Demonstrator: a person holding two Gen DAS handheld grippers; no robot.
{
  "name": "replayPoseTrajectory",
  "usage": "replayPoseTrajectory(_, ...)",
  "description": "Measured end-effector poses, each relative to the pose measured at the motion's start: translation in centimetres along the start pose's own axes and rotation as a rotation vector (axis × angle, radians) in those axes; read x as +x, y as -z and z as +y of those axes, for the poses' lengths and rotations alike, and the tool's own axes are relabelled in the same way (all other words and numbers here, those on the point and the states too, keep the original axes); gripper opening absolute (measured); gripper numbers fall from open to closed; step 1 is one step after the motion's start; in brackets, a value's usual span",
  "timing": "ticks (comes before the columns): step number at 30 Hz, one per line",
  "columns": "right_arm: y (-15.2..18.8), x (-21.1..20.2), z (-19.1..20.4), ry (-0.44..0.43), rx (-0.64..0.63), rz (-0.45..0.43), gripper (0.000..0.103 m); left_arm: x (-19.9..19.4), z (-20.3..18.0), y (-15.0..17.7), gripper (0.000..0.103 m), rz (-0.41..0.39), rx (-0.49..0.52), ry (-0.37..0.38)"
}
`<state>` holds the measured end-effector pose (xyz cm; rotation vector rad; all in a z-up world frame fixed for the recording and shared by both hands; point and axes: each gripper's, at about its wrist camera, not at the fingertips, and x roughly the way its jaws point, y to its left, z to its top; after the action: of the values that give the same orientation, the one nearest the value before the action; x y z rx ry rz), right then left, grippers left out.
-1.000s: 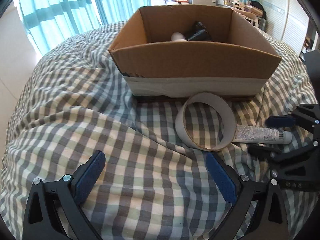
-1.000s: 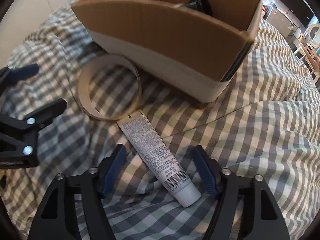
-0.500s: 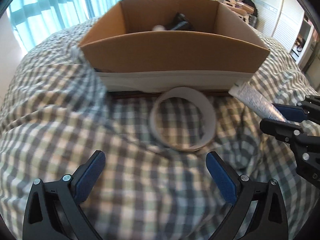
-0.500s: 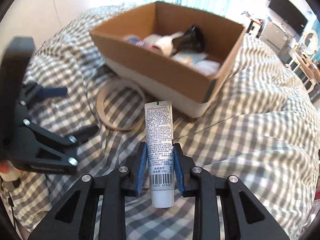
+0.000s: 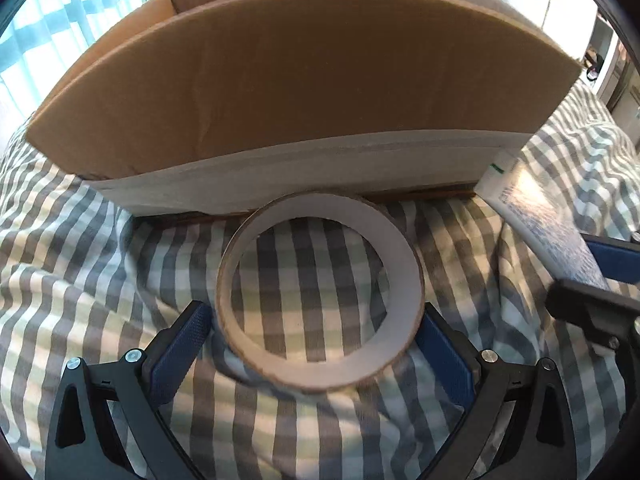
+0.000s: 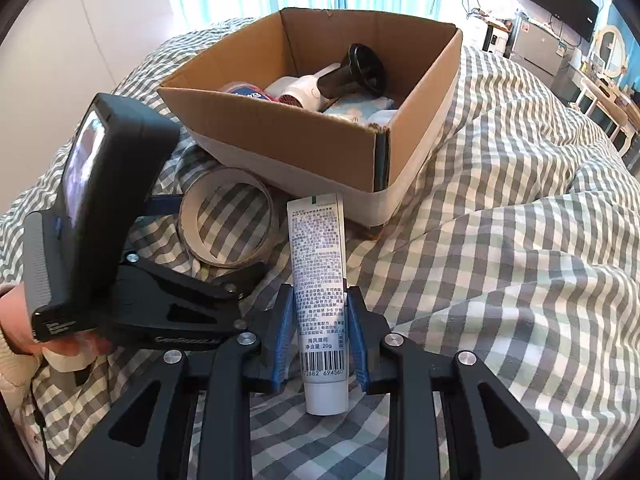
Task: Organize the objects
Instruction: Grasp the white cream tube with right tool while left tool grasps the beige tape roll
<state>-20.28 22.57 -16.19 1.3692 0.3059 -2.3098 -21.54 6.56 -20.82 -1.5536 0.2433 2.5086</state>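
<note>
The right gripper (image 6: 319, 332) is seen clamped on a white tube (image 6: 320, 288), both blue pads pressed against its lower half. The tube is held clear of the checked bedcover (image 6: 500, 280), its capped end toward the camera and its flat crimped end pointed at the near wall of the cardboard box (image 6: 288, 136). In the left wrist view the same tube (image 5: 536, 216) is seen at the right, its crimped end close to the box's near right corner.

The left gripper (image 5: 316, 356) is held wide open around a cardboard tape ring (image 5: 320, 304), which lies flat on the bedcover (image 5: 100, 280) just in front of the box's (image 5: 304, 80) near wall. One blue pad is placed on each side of the ring; whether the pads touch the ring's outer wall cannot be told. In the right wrist view the ring (image 6: 228, 224) is seen beside the box's near wall, left of the tube, with the left gripper's body (image 6: 132, 240) and part of a hand (image 6: 24, 320) behind it.

Inside the box a hair dryer (image 6: 332, 80) and some packets are seen. The box is set on the bedcover well back from its near edge.
</note>
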Motion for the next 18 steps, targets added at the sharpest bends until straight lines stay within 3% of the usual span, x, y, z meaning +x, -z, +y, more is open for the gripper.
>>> replayPoseTrajectory(2, 0.0, 0.0, 0.1, 0.000, 0.002, 0.000, 0.025, 0.0, -0.1, -0.1, 0.101, -0.012, 0.000, 0.008)
replayPoseTrajectory(4, 0.0, 0.1, 0.2, 0.005, 0.001, -0.001, 0.025, -0.2, 0.0, 0.0, 0.087, -0.019, -0.001, 0.015)
replayPoseTrajectory(12, 0.0, -1.4, 0.9, 0.034, -0.004, -0.042, 0.025, -2.9, 1.1, 0.6, 0.087, -0.005, -0.070, 0.064)
replayPoseTrajectory(18, -0.3, -4.3, 2.3, 0.089, -0.020, -0.104, 0.025, -8.5, 1.4, 1.8, 0.087, -0.087, -0.070, 0.080)
